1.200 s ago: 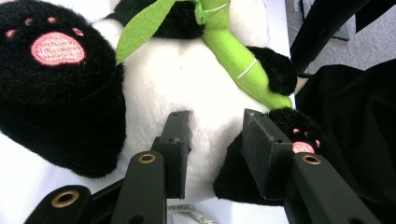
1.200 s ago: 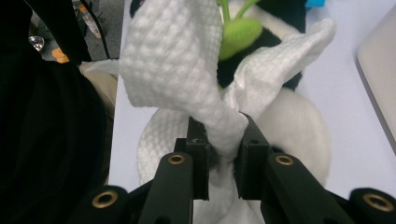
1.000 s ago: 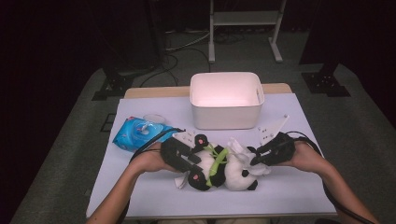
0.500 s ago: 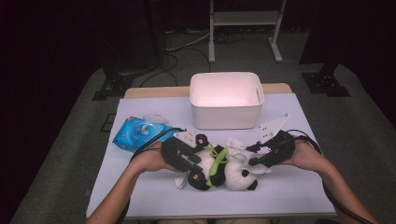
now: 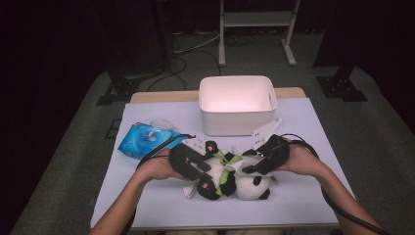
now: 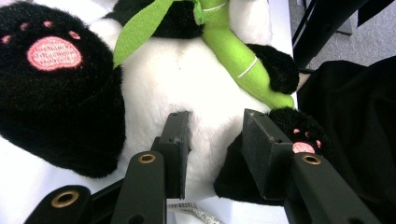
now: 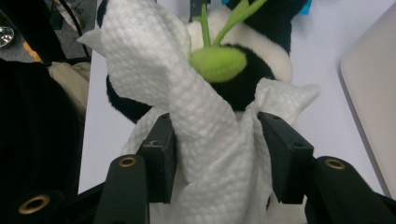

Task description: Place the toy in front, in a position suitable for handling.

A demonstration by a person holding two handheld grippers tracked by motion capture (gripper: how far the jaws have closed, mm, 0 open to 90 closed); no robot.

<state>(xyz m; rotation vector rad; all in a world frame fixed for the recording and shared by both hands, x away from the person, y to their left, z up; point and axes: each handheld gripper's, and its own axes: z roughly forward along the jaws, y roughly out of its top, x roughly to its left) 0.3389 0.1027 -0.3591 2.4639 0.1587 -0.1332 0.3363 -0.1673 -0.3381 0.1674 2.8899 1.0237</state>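
Observation:
A black-and-white panda plush point(image 5: 252, 187) with a green bamboo sprig point(image 5: 226, 177) lies on its back near the table's front edge. My left gripper point(image 5: 208, 170) comes in from the left. In the left gripper view its jaws pinch the panda's white belly point(image 6: 187, 79), and the left gripper point(image 6: 217, 135) is shut on it. My right gripper point(image 5: 247, 162) reaches in from the right. Its jaws have just been opening, and a crumpled white wipe point(image 7: 154, 60) stands loosely between them over the panda point(image 7: 280, 60). The right gripper point(image 7: 217, 135) is open.
A white bin point(image 5: 237, 125) stands behind the panda at the table's middle. A blue wipes pack point(image 5: 147, 138) lies at the left. The lilac table cover point(image 5: 313, 122) has bare room at the right and along the front.
The right gripper has shifted a little left toward the panda and its jaws have spread apart off the wipe. The left gripper and the panda have stayed put.

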